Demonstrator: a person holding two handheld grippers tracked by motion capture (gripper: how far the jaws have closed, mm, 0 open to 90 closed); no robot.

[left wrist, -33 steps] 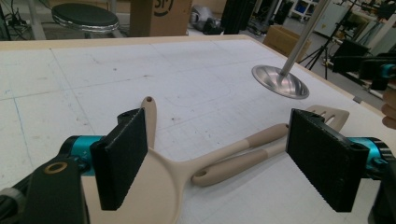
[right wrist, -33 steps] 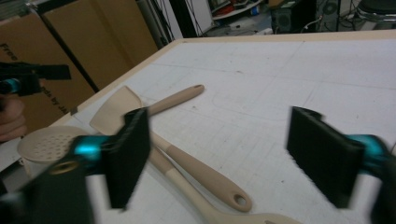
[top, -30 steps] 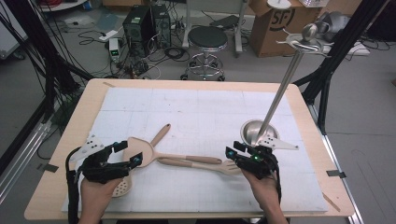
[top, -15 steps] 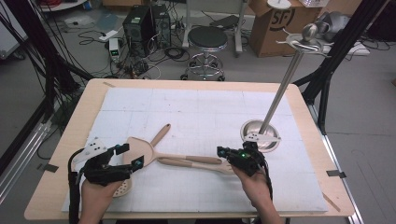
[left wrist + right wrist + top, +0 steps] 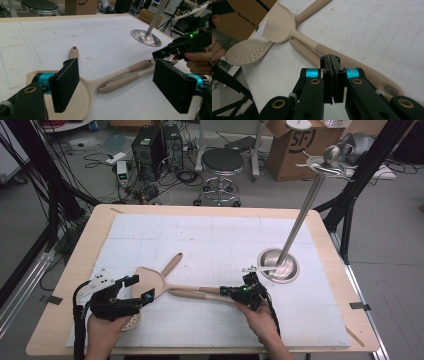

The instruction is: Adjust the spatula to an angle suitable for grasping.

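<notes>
Handling: we judge the beige utensils light, stiff and smooth, likely plastic or silicone-coated, so a little slippery under hard pads but not fragile.
Things in hand: a flat turner (image 5: 148,278), a slotted spoon (image 5: 245,51) and a third utensil (image 5: 197,295) lie crossed on the white mat, left of the middle of the bench (image 5: 70,270), towards its near side.
Turner: its blade sits at the left, and its long handle runs right to the right claw (image 5: 226,291).
Slotted spoon: its perforated bowl lies at the near left, partly under the left claw (image 5: 140,289) in the high view; its handle slants away to the far right.
Third utensil: its handle lies just beside the turner's handle, nearly parallel; we cannot tell what its head is.
Where to hold: we would take a handle across its width near the hanging hole, where it is rounded and lies clear of the others.
Left claw: spread wide, its pads (image 5: 65,83) holding nothing, poised over the turner's blade; we cannot tell whether it touches.
Right claw: pressed together, pad against pad, with nothing between them; in the right gripper view it sits at the hole ends of the handles, though contact is unclear.
Stand: a steel pole on a round base (image 5: 278,266) rises at the right, apart from the utensils.
</notes>
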